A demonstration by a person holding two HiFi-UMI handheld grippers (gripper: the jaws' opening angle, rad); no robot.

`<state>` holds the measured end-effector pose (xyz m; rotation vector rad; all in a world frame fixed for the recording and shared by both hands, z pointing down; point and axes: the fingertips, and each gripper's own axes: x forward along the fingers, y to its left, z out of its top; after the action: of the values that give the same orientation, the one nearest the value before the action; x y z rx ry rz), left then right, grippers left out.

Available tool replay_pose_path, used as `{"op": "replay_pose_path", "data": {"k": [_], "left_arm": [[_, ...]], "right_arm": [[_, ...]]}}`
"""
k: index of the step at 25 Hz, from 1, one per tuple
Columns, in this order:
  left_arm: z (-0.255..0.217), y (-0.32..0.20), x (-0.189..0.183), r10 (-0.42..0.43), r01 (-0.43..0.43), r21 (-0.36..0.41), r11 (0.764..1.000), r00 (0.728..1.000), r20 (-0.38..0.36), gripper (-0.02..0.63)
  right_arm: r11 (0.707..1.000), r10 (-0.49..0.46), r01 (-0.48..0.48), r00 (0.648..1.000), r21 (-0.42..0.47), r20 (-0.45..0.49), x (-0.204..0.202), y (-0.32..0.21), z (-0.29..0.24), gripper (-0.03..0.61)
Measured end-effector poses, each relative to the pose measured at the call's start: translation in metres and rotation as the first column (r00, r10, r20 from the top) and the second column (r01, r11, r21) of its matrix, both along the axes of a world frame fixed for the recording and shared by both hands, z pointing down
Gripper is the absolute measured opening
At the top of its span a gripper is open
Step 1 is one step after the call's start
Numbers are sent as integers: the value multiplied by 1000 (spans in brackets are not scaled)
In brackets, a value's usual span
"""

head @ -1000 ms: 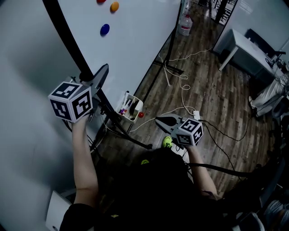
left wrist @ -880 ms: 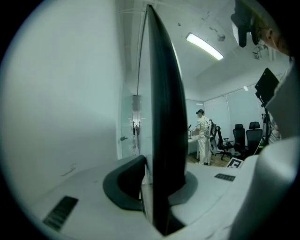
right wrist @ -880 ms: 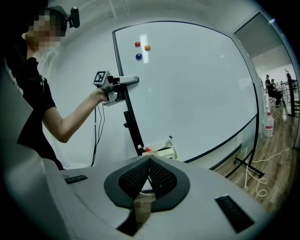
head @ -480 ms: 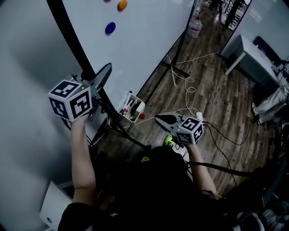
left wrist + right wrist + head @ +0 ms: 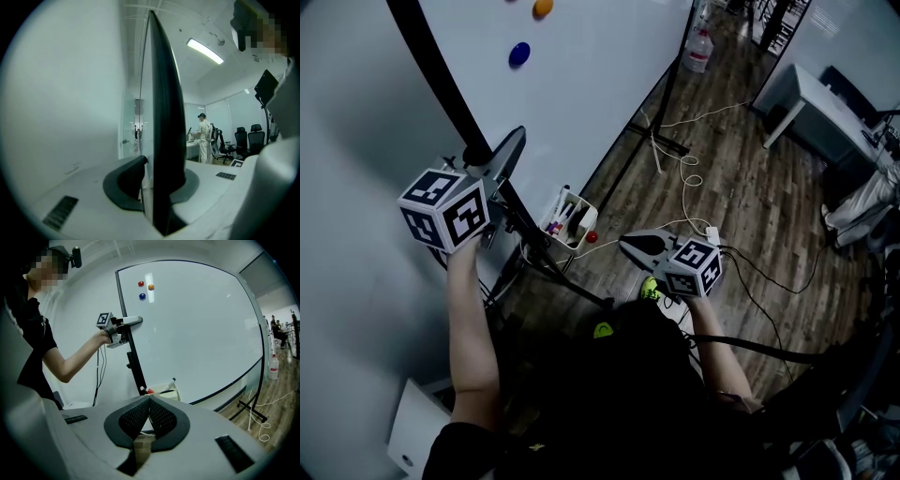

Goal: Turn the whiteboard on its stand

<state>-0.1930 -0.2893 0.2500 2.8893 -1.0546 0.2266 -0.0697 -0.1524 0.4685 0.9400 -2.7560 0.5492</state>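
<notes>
Grips the black frame (image 5: 431, 66) along the side edge of the whiteboard (image 5: 591, 84) with the left gripper (image 5: 506, 152), arm raised. Shows, in the left gripper view, narrow jaws just easing apart, with the dark frame edge standing upright between the pads. Holds the right gripper (image 5: 636, 249) lower down and well apart from the board, above the wooden floor (image 5: 722, 178), jaws closed tip to tip with nothing between them.

Fills the upper left of the head view with the whiteboard's pale face, on its stand (image 5: 661, 141). Carries a blue magnet (image 5: 519, 53) and an orange magnet (image 5: 543, 7) near the gripped edge, plus a red magnet (image 5: 140, 283) seen from the right gripper. Has a marker tray (image 5: 572, 225) at the board's lower edge, with pens in it and a small red thing (image 5: 592, 238) just beside it.

Farther off on the floor: white cables (image 5: 684, 187), a water bottle (image 5: 697, 52) and a white desk (image 5: 811, 103).
</notes>
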Motion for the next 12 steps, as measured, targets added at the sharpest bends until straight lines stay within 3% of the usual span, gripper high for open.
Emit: {"op": "replay_pose_path", "data": {"k": [5, 12], "left_arm": [[-4, -1, -1, -4, 3, 88, 996, 1000, 5, 98], [-7, 5, -16, -37, 48, 163, 985, 997, -74, 210]], "right_arm": [[1000, -7, 7, 1000, 6, -12, -4, -4, 2, 15], [998, 3, 0, 999, 63, -43, -7, -14, -7, 15]]}}
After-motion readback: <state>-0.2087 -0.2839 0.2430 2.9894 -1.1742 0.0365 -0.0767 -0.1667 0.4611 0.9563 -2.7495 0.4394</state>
